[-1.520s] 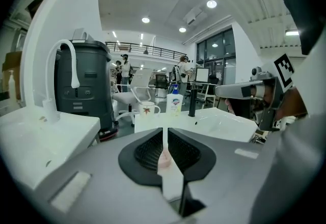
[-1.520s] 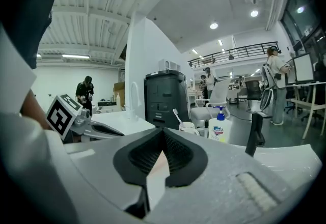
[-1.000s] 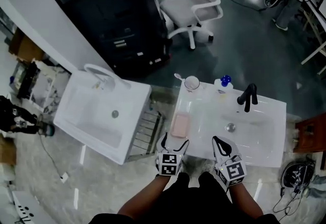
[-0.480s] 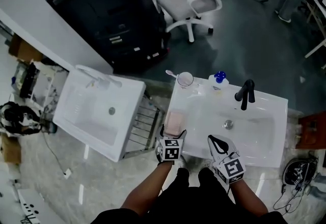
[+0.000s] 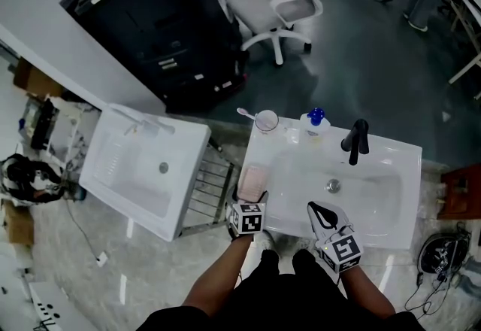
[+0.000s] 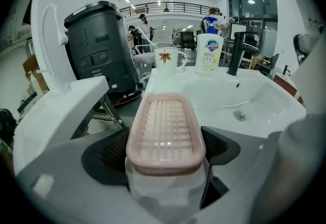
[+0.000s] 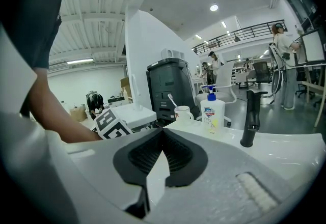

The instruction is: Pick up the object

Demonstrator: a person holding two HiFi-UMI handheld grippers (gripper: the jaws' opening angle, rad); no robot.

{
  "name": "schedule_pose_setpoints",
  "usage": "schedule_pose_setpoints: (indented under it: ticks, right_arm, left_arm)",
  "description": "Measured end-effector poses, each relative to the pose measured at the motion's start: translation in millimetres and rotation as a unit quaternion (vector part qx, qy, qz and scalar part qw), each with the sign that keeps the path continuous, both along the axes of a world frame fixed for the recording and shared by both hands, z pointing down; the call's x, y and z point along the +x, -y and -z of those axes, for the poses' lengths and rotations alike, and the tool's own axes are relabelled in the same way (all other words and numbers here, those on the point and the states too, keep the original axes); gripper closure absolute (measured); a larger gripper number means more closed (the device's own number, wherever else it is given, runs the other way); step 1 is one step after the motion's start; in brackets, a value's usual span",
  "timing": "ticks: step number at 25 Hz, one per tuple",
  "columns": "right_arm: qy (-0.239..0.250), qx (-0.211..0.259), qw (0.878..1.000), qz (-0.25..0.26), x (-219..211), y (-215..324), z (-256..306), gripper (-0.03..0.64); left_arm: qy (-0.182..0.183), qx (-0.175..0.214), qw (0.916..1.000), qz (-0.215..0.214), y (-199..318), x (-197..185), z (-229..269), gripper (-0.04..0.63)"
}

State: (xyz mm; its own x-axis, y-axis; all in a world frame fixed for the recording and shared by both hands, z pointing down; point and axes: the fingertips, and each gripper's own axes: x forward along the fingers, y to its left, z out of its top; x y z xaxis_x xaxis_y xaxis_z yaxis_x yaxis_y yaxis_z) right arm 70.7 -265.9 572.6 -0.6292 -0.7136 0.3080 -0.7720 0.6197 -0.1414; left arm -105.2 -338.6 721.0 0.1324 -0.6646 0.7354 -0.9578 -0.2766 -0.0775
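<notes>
A pink soap dish [image 5: 252, 178] with a grid top lies on the left rim of the white washbasin [image 5: 391, 209]. My left gripper [image 5: 251, 198] has a jaw against each long side of the soap dish [image 6: 165, 123] and is shut on it; the dish fills the left gripper view [image 6: 165, 149]. My right gripper [image 5: 314, 208] hovers over the basin's near edge, apart from the dish. Its jaws meet at the tips in the right gripper view [image 7: 163, 134], shut with nothing between them.
At the basin's back stand a mug with a toothbrush [image 5: 265, 121], a pump soap bottle [image 5: 313, 126] and a black tap [image 5: 355, 140]. A second white sink [image 5: 143, 164] and a metal rack [image 5: 214, 188] sit left. A black cabinet [image 5: 150, 28] and office chair [image 5: 274, 2] lie beyond.
My left gripper has slid forward along the basin rim until its jaws flank the soap dish. The right gripper has hardly moved. The head view shifted slightly.
</notes>
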Motion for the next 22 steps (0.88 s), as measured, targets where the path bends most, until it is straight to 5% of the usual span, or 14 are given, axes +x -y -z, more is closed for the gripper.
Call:
schedule_pose_setpoints:
  ticks: [11,22]
  right_arm:
    - [-0.001,0.007,1.000,0.005,3.6,5.8,5.1,0.614]
    - [-0.005,0.046,0.999,-0.020,10.6,14.9,23.2,0.614]
  left_arm:
    - [0.000,0.048,0.9989,-0.005,-0.8,-2.8,18.3,0.133]
    - [-0.031,0.142,0.9893,-0.014,-0.9,9.3,104.8,0.132]
